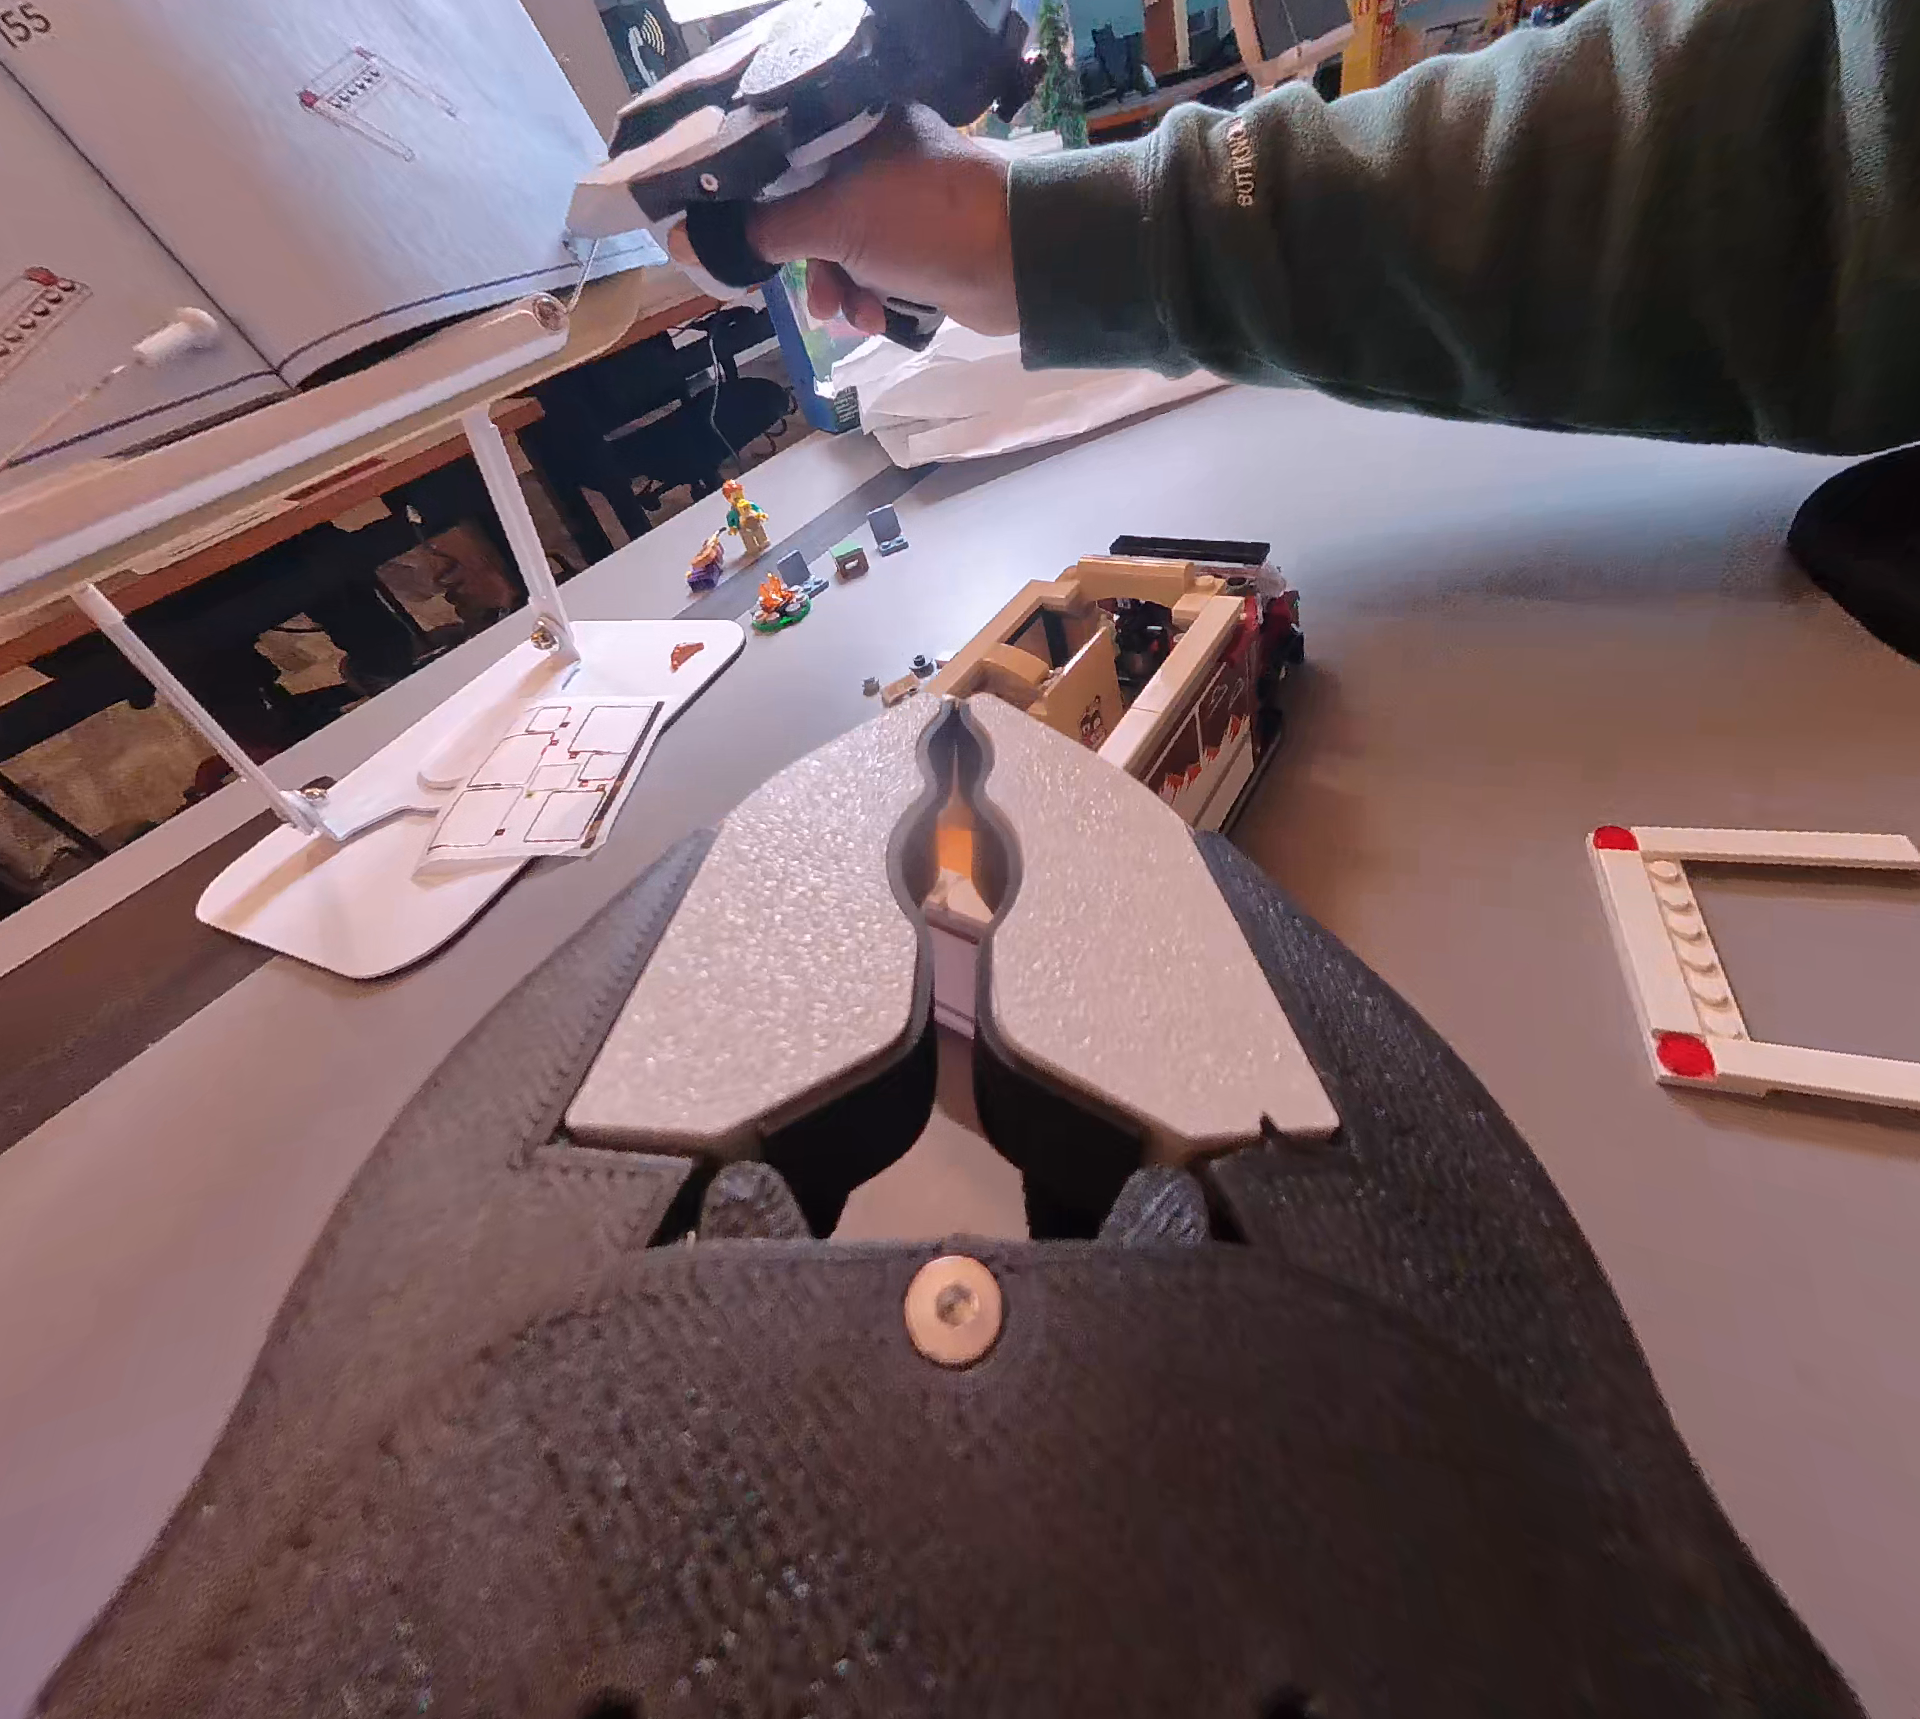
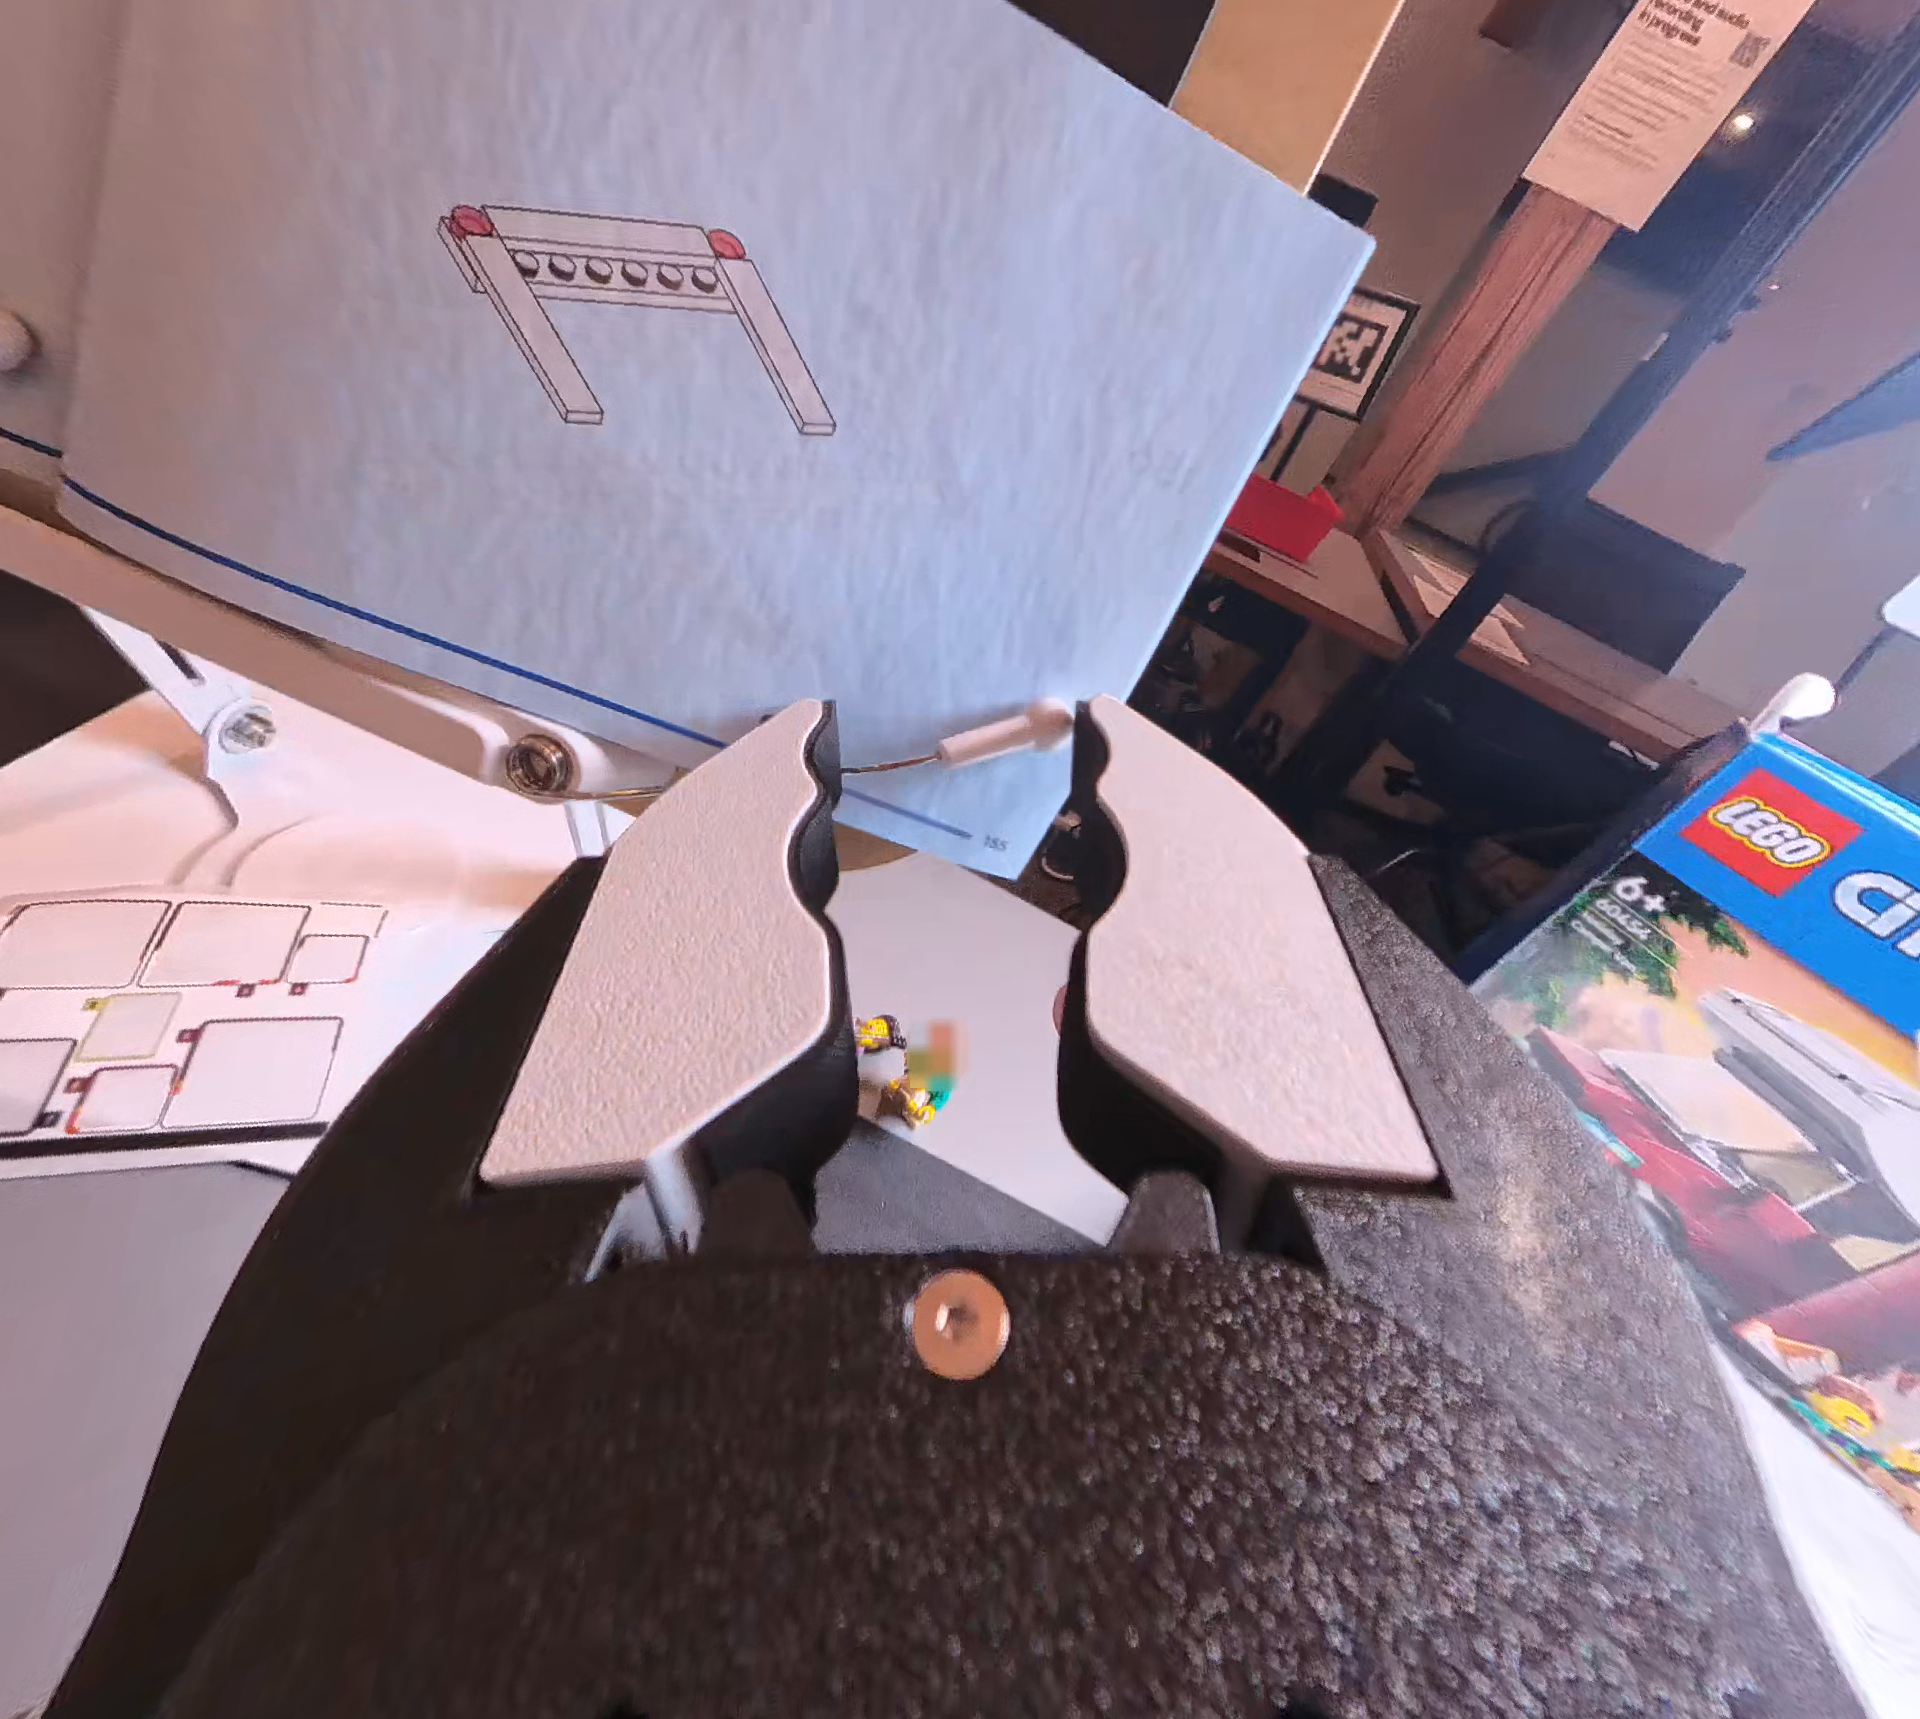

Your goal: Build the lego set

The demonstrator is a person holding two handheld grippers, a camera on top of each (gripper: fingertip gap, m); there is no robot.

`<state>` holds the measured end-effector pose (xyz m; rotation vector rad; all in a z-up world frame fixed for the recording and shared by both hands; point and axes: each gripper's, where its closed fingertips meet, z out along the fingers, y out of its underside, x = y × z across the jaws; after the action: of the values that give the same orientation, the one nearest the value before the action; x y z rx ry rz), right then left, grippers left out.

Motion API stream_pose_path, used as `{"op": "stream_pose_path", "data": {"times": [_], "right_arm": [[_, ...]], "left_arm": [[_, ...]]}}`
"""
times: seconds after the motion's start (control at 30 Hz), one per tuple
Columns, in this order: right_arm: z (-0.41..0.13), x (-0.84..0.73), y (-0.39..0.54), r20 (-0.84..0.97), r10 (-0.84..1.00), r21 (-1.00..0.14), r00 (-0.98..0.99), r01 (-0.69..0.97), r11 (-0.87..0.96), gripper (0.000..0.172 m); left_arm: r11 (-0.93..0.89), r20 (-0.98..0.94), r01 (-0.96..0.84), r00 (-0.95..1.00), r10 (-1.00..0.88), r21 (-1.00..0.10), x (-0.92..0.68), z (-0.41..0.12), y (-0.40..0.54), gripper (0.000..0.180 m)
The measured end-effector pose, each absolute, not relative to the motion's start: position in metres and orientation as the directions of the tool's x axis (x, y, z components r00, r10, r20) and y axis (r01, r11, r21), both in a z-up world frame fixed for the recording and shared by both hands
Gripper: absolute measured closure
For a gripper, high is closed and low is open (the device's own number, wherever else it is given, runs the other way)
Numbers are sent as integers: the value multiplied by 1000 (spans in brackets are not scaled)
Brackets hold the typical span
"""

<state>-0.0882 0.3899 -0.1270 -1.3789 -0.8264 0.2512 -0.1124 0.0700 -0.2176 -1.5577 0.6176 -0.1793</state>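
My left gripper (image 1: 954, 711) is shut, its fingertips meeting low over the grey table (image 1: 1507, 630) just before a tan, white and dark red brick vehicle (image 1: 1143, 682). A white brick frame with red round studs (image 1: 1756, 963) lies to its right. My right gripper (image 2: 951, 744) is open at the lower right corner of an open instruction booklet (image 2: 727, 422) on a white stand. The stand's white-tipped page-holder wire (image 2: 1003, 739) sits between the fingertips, near the right one. In the left wrist view the right gripper (image 1: 644, 183) shows at that corner, held by a hand in a green sleeve.
A sticker sheet (image 1: 540, 776) lies on the stand's white base (image 1: 343, 921). A minifigure (image 1: 746, 516), a brick campfire (image 1: 779, 604) and small loose pieces (image 1: 894, 687) stand farther back. A colourful toy box (image 2: 1714, 994) lies to the right of the booklet. Across from one pair of fingers to the other is roughly 35 centimeters.
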Motion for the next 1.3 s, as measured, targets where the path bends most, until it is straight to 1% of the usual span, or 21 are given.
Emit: {"op": "stream_pose_path", "data": {"times": [0.1,0.17,0.23,0.3,0.37,0.43,0.5,0.6,0.63,0.7,0.73,0.8,0.87,0.93,1.03,1.13,1.17,1.2,1.23,1.3], "right_arm": [[-134,-77,394,386,569,-922,726,319,219,132],[-147,-73,394,383,583,-922,717,331,200,132],[-148,-69,389,374,596,-926,710,316,206,132],[-131,-72,373,376,618,-926,690,265,268,132],[-108,-82,353,412,626,-907,662,234,349,132],[-93,-101,331,465,644,-879,607,226,420,132],[-89,-128,309,535,667,-840,519,244,484,136],[-105,-167,295,627,669,-779,400,335,530,137],[-110,-176,297,650,653,-759,388,362,541,138],[-117,-184,312,682,607,-730,409,426,534,139],[-119,-185,319,683,595,-730,425,443,521,140],[-121,-186,326,661,607,-748,441,440,496,139],[-120,-183,331,635,618,-771,464,433,467,139],[-119,-179,335,629,619,-776,471,430,461,140],[-121,-175,341,609,637,-791,472,427,439,140],[-122,-175,341,618,632,-782,467,444,437,140],[-122,-175,342,623,628,-778,466,452,436,140],[-122,-175,342,623,628,-777,466,459,431,140],[-123,-175,343,619,631,-780,467,462,423,140],[-124,-175,344,611,639,-785,468,462,413,140]], "left_arm": [[32,-253,-272,841,-479,-962,-114,-219,71,180],[27,-250,-269,845,-473,-963,-115,-220,72,180],[26,-248,-266,852,-462,-964,-117,-220,73,180],[35,-253,-264,867,-429,-964,-122,-216,76,180],[59,-270,-267,895,-355,-962,-134,-203,84,180],[72,-305,-297,913,-270,-952,-148,-184,100,180],[68,-329,-322,925,-191,-944,-164,-160,121,180],[18,-406,-406,910,-83,-914,-188,-123,167,176],[4,-431,-431,900,-61,-902,-196,-111,185,175],[-76,-477,-479,878,-37,-875,-212,-99,222,163],[-122,-513,-513,858,-36,-850,-221,-98,240,160],[-249,-546,-550,833,-90,-797,-233,-112,269,154],[-321,-593,-604,792,-141,-730,-239,-127,286,147],[-333,-658,-664,738,-149,-669,-244,-131,294,152],[-331,-704,-715,688,-176,-616,-242,-133,297,159],[-329,-760,-771,620,-195,-545,-243,-137,295,166],[-328,-779,-787,597,-193,-522,-244,-138,295,173],[-323,-795,-798,579,-181,-508,-245,-137,295,175],[-313,-800,-800,577,-164,-512,-246,-135,295,176],[-285,-761,-754,639,-113,-591,-247,-131,294,176]]}}
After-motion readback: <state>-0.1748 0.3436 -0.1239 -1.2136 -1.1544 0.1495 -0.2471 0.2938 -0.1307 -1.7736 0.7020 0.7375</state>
